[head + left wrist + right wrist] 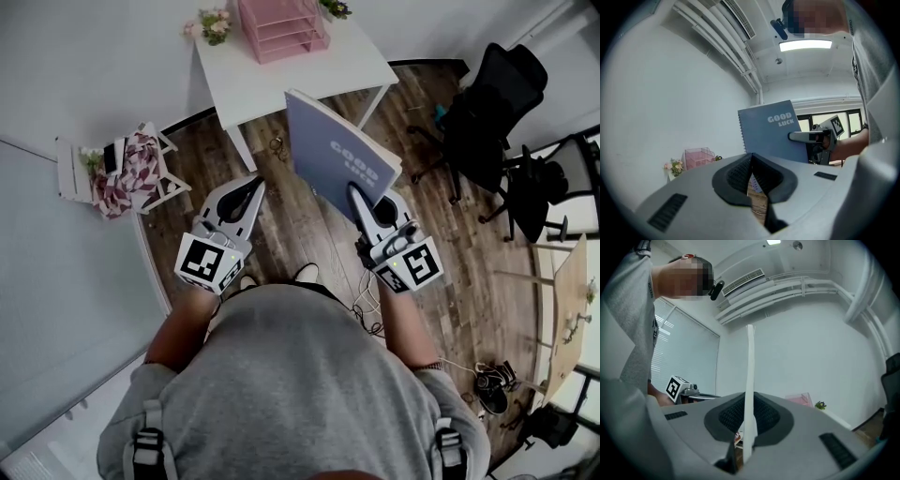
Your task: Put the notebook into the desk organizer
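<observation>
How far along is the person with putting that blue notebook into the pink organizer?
Done: the notebook is picked up, clamped in the right hand-held gripper. In hand: it is held in the air over the wooden floor, short of the white table. Left: reaching the table and slotting it into the pink organizer standing there. The left hand-held gripper is shut and empty.

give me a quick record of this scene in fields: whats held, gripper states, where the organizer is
notebook: blue, spiral-bound, "GOOD LUCK" on cover, held in the air over the wood floor
right gripper: shut on the notebook's lower edge
left gripper: shut, nothing between its jaws, apart from the notebook
desk organizer: pink mesh, on the white table ahead
flowers: on the table, left of the organizer
task status: notebook not yet in the organizer
</observation>
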{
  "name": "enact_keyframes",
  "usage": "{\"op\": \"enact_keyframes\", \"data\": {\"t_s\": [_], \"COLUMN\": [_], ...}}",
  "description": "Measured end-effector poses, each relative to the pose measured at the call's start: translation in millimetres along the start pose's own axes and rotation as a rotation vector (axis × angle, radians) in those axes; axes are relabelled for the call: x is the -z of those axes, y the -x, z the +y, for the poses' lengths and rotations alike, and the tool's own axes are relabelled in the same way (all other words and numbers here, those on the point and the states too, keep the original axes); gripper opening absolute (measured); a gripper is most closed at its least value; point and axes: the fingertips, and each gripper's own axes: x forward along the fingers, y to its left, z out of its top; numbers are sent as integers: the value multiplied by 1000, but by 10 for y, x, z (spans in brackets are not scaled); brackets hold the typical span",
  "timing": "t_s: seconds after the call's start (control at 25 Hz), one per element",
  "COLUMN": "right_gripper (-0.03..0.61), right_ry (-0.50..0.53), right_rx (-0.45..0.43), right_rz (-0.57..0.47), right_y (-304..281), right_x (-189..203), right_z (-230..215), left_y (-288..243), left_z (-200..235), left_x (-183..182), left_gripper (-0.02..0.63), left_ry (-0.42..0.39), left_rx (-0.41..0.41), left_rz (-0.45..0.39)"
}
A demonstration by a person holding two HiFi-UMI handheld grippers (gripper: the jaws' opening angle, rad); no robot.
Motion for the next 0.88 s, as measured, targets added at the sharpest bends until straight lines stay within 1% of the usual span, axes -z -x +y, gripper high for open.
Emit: {"op": "enact_keyframes", "data": {"t_s": [0.24,0.4,0.68,0.88], "right_gripper": [38,38,38,38], "right_ry": [-7,-11,-20,1], "right_rx": [-27,-33,-37,-40], "right_rz": [8,12,23,38], "right_y": [66,51,-188,-548], "right_x": [-5,-9,70,115], "right_z": [-258,-448,-732,-1012], "left_y": [-247,-394,-677,-1013], "left_z": [-140,-118,146,507], "left_x": [20,40,134,193], "left_gripper": [18,18,18,18], "left_ry": [-19,-19,1,20], "left_rx": [-24,-45,-67,-67], "left_rz": [7,15,13,-4]}}
